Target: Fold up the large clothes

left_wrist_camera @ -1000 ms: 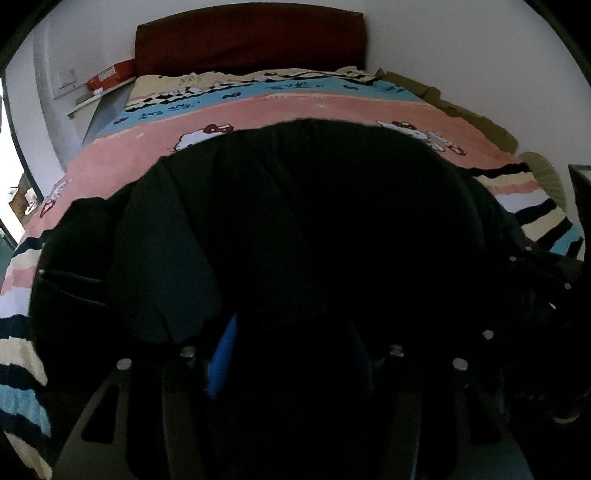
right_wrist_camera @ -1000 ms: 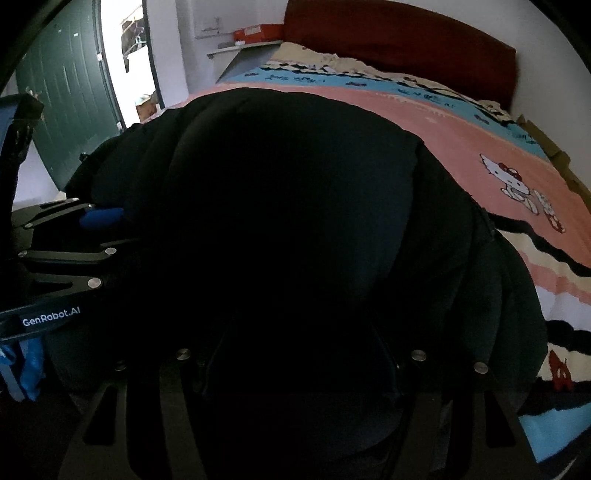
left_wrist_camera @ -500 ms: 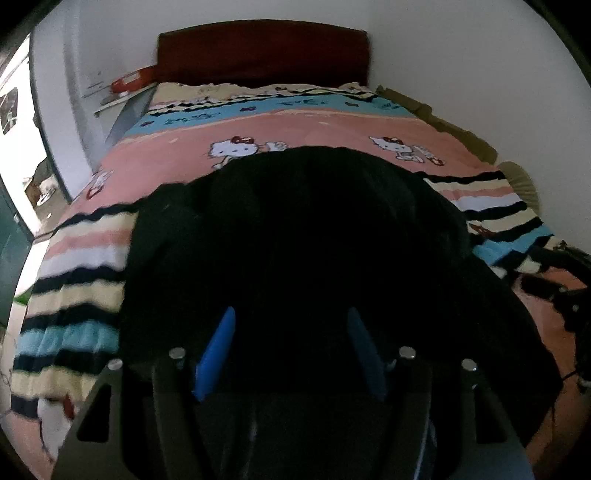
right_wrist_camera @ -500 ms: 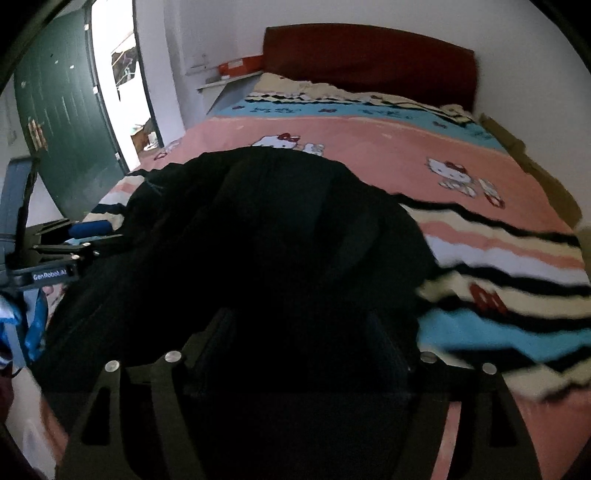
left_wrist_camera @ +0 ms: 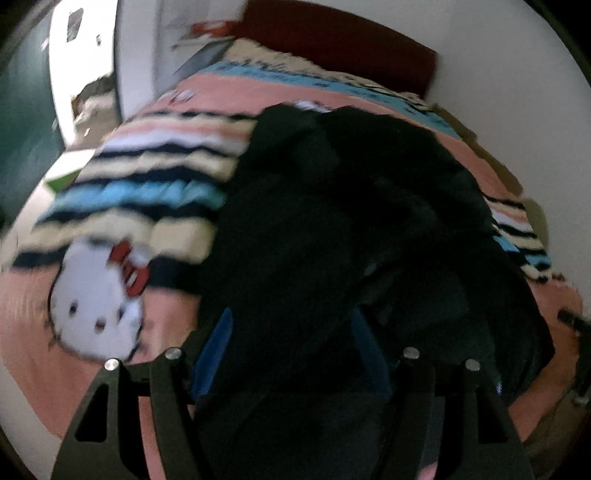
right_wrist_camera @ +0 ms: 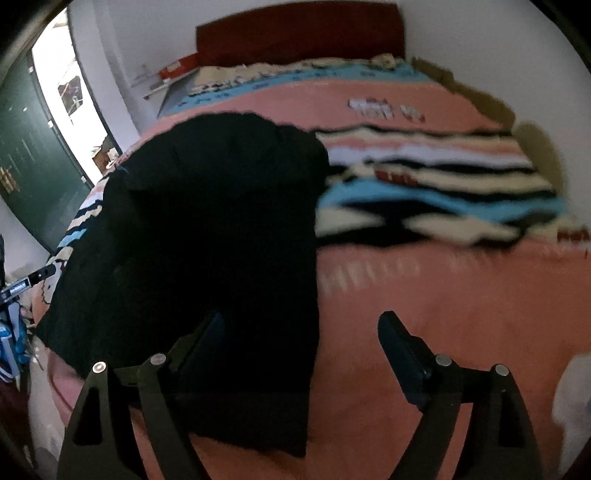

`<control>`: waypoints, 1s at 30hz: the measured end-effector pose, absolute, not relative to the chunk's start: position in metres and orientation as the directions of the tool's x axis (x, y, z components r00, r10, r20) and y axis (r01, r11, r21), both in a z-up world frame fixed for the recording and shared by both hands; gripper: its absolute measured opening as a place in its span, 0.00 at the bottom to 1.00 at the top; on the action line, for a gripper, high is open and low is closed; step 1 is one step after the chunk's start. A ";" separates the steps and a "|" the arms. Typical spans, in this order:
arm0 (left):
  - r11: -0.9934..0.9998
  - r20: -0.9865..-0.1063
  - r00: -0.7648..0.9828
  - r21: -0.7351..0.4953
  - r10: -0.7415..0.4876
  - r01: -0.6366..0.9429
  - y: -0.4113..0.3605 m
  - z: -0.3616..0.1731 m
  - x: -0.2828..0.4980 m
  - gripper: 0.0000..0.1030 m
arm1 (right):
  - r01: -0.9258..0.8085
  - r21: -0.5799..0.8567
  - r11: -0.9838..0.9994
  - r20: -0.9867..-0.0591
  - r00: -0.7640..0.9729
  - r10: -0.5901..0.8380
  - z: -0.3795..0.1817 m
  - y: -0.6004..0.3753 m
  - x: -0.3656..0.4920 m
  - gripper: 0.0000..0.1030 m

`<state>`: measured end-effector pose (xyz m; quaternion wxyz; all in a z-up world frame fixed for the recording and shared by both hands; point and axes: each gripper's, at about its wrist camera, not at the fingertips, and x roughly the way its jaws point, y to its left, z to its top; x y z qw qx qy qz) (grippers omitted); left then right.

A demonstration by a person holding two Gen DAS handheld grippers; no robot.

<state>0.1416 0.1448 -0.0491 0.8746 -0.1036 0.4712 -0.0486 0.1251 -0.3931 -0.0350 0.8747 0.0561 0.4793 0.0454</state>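
A large black garment (left_wrist_camera: 351, 229) lies bunched on the pink and striped bedspread (left_wrist_camera: 147, 192). In the left wrist view my left gripper (left_wrist_camera: 291, 343) stands open with its blue fingers (left_wrist_camera: 216, 343) on either side of the garment's near edge. In the right wrist view the garment (right_wrist_camera: 207, 236) lies to the left, and my right gripper (right_wrist_camera: 299, 343) is open. Its left finger lies at or under the garment's near edge and its right finger (right_wrist_camera: 399, 343) is over bare pink bedspread (right_wrist_camera: 443, 280).
A dark red headboard (right_wrist_camera: 299, 33) stands at the far end against a white wall. A green door (right_wrist_camera: 26, 147) and a bright doorway are at the left. A shelf with a red box (right_wrist_camera: 177, 70) is beside the bed. The left gripper shows in the right wrist view (right_wrist_camera: 22, 284).
Both grippers have pulled back and apart toward the foot of the bed. The garment, which filled both views, now lies lower on the bedspread. The right gripper's jaws have spread wider.
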 end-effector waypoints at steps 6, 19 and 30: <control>0.927 -0.802 0.552 -0.353 -0.230 -0.127 0.203 -0.070 0.115 0.64 | 0.014 0.226 0.974 -0.850 0.491 0.190 -0.068 -0.404 0.114 0.83; 0.806 -0.722 0.532 -0.580 -0.442 -0.117 0.214 -0.118 0.111 0.64 | 0.010 0.269 0.963 -0.871 0.430 0.239 -0.099 -0.387 0.121 0.89; 0.646 -0.587 0.473 -0.761 -0.657 -0.047 0.192 -0.133 0.097 0.65 | 0.007 0.363 0.932 -0.862 0.382 0.333 -0.118 -0.378 0.133 0.90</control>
